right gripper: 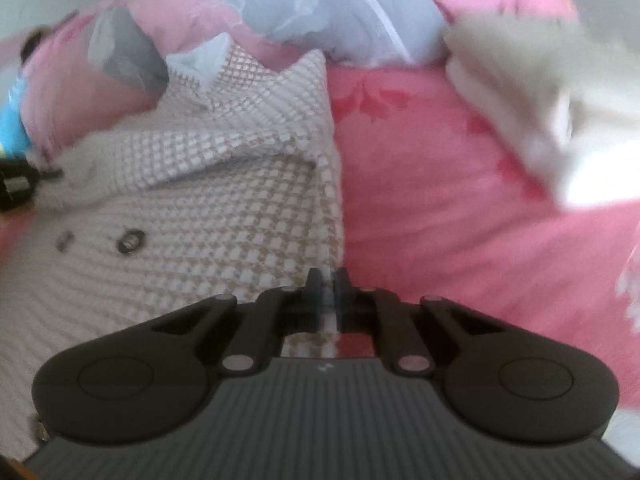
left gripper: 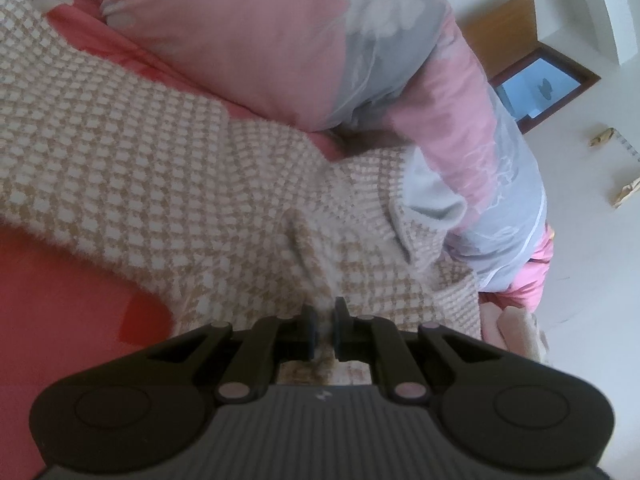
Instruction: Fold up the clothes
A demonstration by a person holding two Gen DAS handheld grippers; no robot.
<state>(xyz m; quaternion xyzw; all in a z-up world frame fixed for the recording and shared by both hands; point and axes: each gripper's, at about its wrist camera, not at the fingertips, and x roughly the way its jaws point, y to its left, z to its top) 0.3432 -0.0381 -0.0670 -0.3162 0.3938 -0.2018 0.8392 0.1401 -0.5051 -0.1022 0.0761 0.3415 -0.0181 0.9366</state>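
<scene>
the fuzzy beige-and-white houndstooth knit jacket point(right gripper: 208, 200) with dark round buttons point(right gripper: 130, 240) lies spread across the pink floral bed sheet point(right gripper: 460, 216), its collar end up against a rumpled pink and grey flowered quilt point(left gripper: 280, 40). the left gripper point(left gripper: 324, 330) has its black jaws pinched tight on a fold of that knit near the garment's edge, the fabric bunching up between the pads. the right gripper point(right gripper: 329, 294) is clamped right at the jacket's side edge where it meets the sheet, with a sliver of the knit caught between the jaws, and a pale folded cloth point(right gripper: 532, 120) sits blurred further off on the bed.
</scene>
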